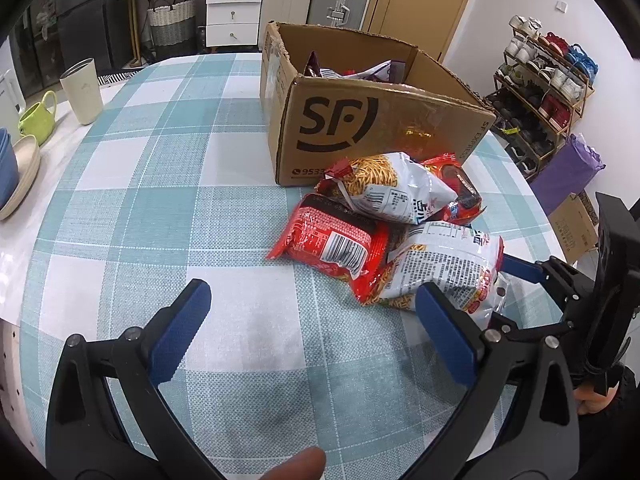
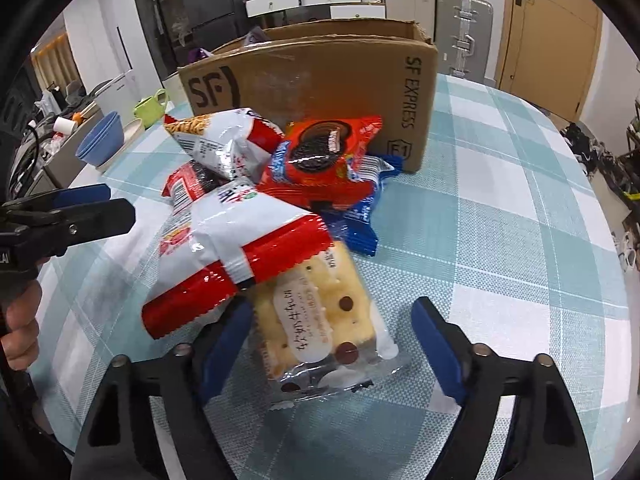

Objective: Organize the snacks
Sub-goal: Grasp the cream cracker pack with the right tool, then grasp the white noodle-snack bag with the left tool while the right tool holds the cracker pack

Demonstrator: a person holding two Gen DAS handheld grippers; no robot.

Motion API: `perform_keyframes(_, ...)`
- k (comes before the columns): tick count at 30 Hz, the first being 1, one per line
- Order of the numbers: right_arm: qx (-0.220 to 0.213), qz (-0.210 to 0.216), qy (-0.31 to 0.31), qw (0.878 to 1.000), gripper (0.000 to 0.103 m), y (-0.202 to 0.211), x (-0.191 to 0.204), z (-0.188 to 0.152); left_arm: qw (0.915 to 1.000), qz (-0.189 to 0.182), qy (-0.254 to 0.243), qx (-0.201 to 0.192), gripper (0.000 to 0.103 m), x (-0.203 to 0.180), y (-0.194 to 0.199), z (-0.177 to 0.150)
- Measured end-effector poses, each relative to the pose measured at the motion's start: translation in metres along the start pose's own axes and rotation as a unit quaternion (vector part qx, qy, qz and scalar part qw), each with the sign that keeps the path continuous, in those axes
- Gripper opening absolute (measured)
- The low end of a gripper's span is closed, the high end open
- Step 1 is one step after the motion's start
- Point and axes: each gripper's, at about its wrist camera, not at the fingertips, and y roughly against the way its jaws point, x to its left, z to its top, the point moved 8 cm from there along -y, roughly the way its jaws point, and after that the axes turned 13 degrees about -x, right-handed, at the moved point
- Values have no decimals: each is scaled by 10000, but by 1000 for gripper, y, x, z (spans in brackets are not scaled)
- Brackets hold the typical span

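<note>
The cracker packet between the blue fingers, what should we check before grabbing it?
1. Right gripper open: ok.
2. Cracker packet lies between its fingers: ok.
3. Packet free to lift: not ok, a red-and-white snack bag overlaps its far end.
4. Left gripper out of the way: ok, open over bare tablecloth.
5. Cardboard box open on top: ok.
6. Room left inside box: cannot tell.
</note>
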Motion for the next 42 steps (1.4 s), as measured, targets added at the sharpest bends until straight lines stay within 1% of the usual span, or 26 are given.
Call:
perform_keyframes(1, -10, 33, 13, 10000, 71, 2, 2, -1, 10000, -2, -7, -7, 102, -1, 0, 1)
perform_keyframes(2, -13, 52, 26, 10000, 68, 4, 3, -2, 10000, -9, -6, -11, 102, -1, 0, 1)
perform_keyframes(5, -55, 74, 72, 9999, 64, 10, 2, -6, 10000, -21, -5, -8, 102, -3, 0, 0)
perform_keyframes(10, -139, -15, 22, 9999, 63, 22, -5, -13, 10000, -46, -18, 5, 102, -6, -1, -1)
perform_keyframes(14, -234, -175, -80, 9995, 63, 29, -17, -15, 10000, -86, -44, 20, 102, -10, -2, -2)
perform_keyframes(17, -340, -418, -66, 9985, 62, 37, -28, -15, 9998, -139, -103, 51, 102, -18, -4, -3)
perform_keyframes(24, -485, -512, -313, 9970, 63, 44, -50, -13, 9990, -303, -294, 127, 102, -38, -10, -5)
perform_keyframes(31, -595, -516, -502, 9956, 63, 49, -60, -10, 9974, -399, -587, 142, 102, -62, -15, -6)
perform_keyframes(32, -597, -513, -513, 9956, 63, 50, -60, -9, 9969, -451, -631, 157, 101, -65, -15, -6)
perform_keyframes(34, -628, -544, -522, 9952, 63, 51, -62, -9, 9960, -568, -671, 174, 94, -71, -16, -7)
perform_keyframes(35, -637, -548, -531, 9951, 63, 51, -63, -8, 9956, -616, -676, 179, 93, -74, -16, -7)
perform_keyframes(37, -653, -561, -559, 9947, 63, 52, -64, -8, 9944, -772, -686, 206, 87, -80, -17, -7)
perform_keyframes(39, -659, -559, -584, 9945, 63, 53, -65, -8, 9918, -1016, -746, 226, 82, -90, -17, -7)
perform_keyframes(41, -673, -561, -609, 9943, 63, 53, -66, -8, 9891, -1214, -801, 214, 82, -100, -17, -7)
perform_keyframes(42, -684, -562, -621, 9941, 63, 53, -67, -8, 9885, -1232, -851, 217, 82, -104, -18, -8)
